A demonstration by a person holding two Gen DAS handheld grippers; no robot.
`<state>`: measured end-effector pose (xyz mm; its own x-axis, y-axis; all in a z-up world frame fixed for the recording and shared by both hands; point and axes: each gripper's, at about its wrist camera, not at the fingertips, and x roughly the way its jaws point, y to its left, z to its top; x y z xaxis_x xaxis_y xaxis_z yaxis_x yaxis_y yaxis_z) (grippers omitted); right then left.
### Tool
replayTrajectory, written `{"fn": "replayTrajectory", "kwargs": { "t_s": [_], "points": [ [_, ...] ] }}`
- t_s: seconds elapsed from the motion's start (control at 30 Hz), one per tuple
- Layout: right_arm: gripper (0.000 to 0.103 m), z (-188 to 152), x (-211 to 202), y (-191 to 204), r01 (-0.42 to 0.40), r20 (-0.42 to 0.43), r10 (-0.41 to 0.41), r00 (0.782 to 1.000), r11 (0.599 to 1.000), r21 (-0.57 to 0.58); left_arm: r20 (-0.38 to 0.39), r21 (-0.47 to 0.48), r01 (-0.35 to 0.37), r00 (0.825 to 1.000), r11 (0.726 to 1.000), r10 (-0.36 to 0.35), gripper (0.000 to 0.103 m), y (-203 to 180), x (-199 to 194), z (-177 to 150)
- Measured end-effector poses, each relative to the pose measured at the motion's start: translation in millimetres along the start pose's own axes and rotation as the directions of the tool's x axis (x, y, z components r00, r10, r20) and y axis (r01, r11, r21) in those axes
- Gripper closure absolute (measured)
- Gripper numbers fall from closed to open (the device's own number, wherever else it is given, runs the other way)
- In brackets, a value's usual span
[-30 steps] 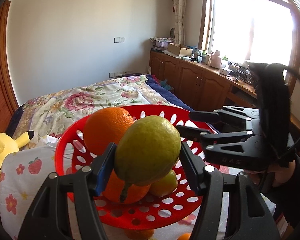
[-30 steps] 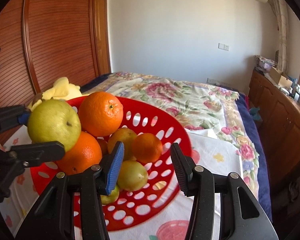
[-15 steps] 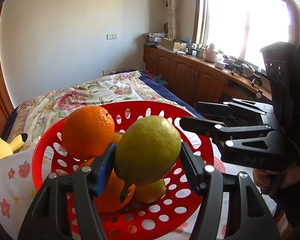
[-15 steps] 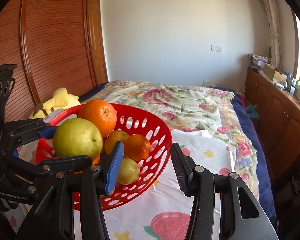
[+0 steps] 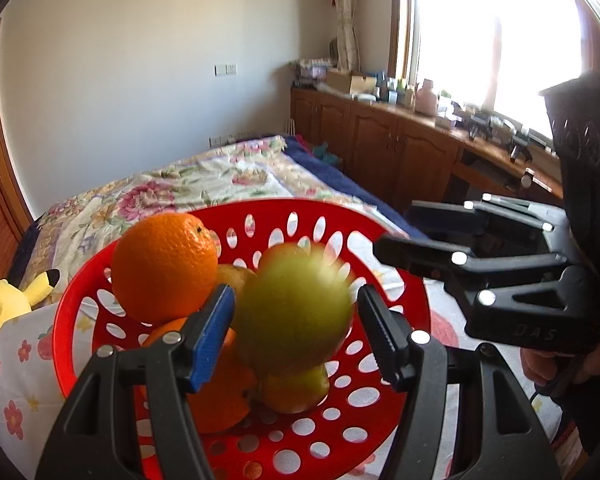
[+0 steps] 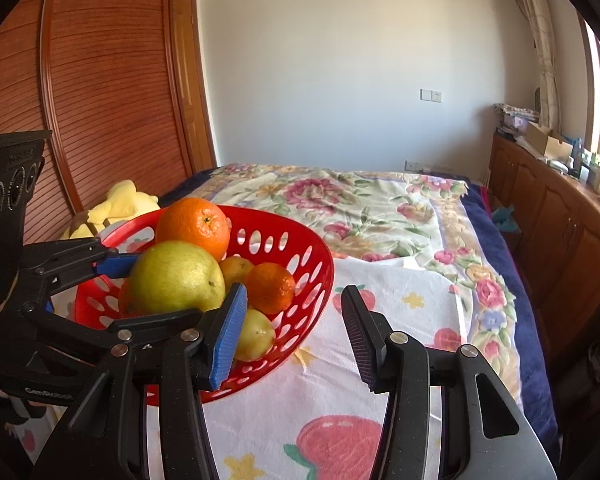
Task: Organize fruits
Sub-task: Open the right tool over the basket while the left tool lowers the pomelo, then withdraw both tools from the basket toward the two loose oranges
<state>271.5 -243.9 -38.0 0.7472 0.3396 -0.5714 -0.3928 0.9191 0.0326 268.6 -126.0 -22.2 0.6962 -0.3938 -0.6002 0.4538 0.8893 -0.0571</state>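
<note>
A red perforated basket point(image 5: 380, 240) point(image 6: 300, 248) sits on a fruit-print cloth on the bed and holds a big orange point(image 5: 164, 268) point(image 6: 194, 226), smaller oranges point(image 6: 270, 288) and yellow-green fruits point(image 6: 256, 334). My left gripper point(image 5: 294, 322) has its jaws spread over the basket. A large green-yellow fruit point(image 5: 296, 308) point(image 6: 176, 278), blurred, lies between them with a gap at each pad. My right gripper point(image 6: 294, 334) is open and empty, just right of the basket's rim; it also shows in the left wrist view point(image 5: 480, 256).
A yellow plush toy point(image 5: 4, 312) point(image 6: 116, 208) lies left of the basket. A floral quilt point(image 6: 340, 208) covers the bed behind it. Wooden cabinets point(image 5: 400, 160) run along the right wall under a window. A wooden wardrobe point(image 6: 100, 100) stands at the left.
My left gripper's jaws have opened and the green-yellow fruit is loose between them, lower over the basket. Both grippers have pulled back a little from the basket.
</note>
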Motion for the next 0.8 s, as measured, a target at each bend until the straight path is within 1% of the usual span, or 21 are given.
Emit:
{"fn": "replayTrajectory", "kwargs": {
  "t_s": [0.1,0.33,0.47,0.7,0.8],
  "points": [
    [0.053,-2,-1,1,0.002,-0.005,-0.002,1.000,1.000,-0.002,0.016,-0.019,0.005,1.000,1.000,-0.005,0.039,4,-7,2],
    [0.052,-6,-17,11,0.008,0.002,-0.008,1.000,1.000,0.002,0.039,-0.013,-0.010,0.999,1.000,0.011,0.038,4,-29,2],
    [0.052,-10,-29,22,0.003,0.010,-0.003,1.000,1.000,0.008,0.053,-0.013,-0.021,0.998,1.000,0.022,0.036,4,-47,-6],
    [0.051,-22,-47,49,0.000,0.004,0.000,1.000,1.000,-0.004,0.078,-0.033,-0.033,0.996,0.999,0.035,0.030,11,-77,-22],
    [0.050,-26,-56,57,-0.005,0.007,0.005,1.000,1.000,0.006,0.082,-0.045,-0.038,0.996,0.998,0.042,0.029,17,-91,-31]
  ]
}}
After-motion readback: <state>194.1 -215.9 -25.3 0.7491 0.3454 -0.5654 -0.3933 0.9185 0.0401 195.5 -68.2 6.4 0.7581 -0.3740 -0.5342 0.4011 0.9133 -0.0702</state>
